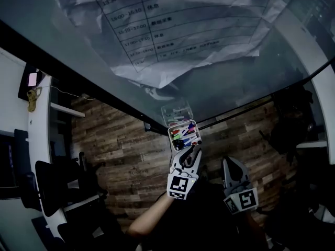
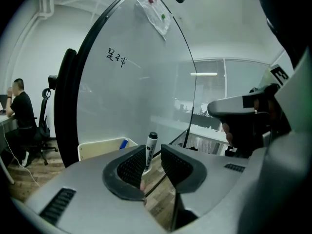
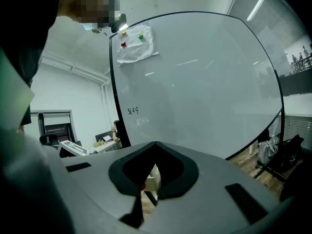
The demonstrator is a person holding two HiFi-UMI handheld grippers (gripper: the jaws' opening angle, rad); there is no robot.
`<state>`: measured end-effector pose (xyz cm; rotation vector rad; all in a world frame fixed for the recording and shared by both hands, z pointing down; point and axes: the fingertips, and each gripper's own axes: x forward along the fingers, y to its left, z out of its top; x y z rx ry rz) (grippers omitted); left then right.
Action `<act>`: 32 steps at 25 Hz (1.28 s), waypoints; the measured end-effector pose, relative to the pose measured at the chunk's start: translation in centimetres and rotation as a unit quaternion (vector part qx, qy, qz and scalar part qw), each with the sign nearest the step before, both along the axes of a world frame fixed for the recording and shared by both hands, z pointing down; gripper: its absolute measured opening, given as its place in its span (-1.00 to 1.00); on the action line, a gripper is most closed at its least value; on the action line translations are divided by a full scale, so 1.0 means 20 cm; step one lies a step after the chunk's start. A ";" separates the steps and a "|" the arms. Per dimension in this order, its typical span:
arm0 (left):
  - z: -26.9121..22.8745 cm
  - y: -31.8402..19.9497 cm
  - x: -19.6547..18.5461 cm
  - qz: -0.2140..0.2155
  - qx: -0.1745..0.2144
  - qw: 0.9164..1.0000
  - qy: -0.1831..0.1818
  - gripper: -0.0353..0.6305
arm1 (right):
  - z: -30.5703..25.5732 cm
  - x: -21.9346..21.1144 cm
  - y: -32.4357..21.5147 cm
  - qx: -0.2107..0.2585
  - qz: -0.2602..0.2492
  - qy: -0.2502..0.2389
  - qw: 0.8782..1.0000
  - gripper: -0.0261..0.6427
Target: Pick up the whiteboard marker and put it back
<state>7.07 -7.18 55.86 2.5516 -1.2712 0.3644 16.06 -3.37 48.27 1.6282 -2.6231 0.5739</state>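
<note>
**A:** Status on L?

**B:** I'm holding the whiteboard marker [image 2: 150,147] in the left gripper [image 2: 155,151]. The jaws are clamping its barrel and the black cap is pointing fwd at the whiteboard [image 1: 225,82]. The right gripper [image 3: 156,146] is hanging idle, with its jaws pressing together on nothing.

**A:** Step?

**B:** I'm reading it as the put-back. I'm aiming for the tray [image 2: 97,148] at the board's lower edge, which is sitting left of my tips. I'm planning to swing left and lay the marker flat inside before opening, because letting go early prob means dropping it.

**A:** Views agreeing?

**B:** The head view is showing the tray packed w/ coloured markers, just ahead of the tips. The grip itself is only showing in the left gripper view.
</note>
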 end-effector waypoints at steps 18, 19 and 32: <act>0.04 -0.08 0.04 0.001 -0.009 1.000 0.004 -0.62 | 0.01 -0.03 -0.07 -0.011 -0.001 -0.002 1.000 -0.88; 0.04 -0.08 0.04 0.000 -0.008 1.000 0.003 -0.62 | 0.03 -0.03 -0.07 -0.013 -0.004 0.001 1.000 -0.88; 0.06 -0.11 0.07 0.011 -0.005 1.000 -0.019 -0.62 | 0.04 0.00 -0.10 -0.016 0.010 -0.010 1.000 -0.88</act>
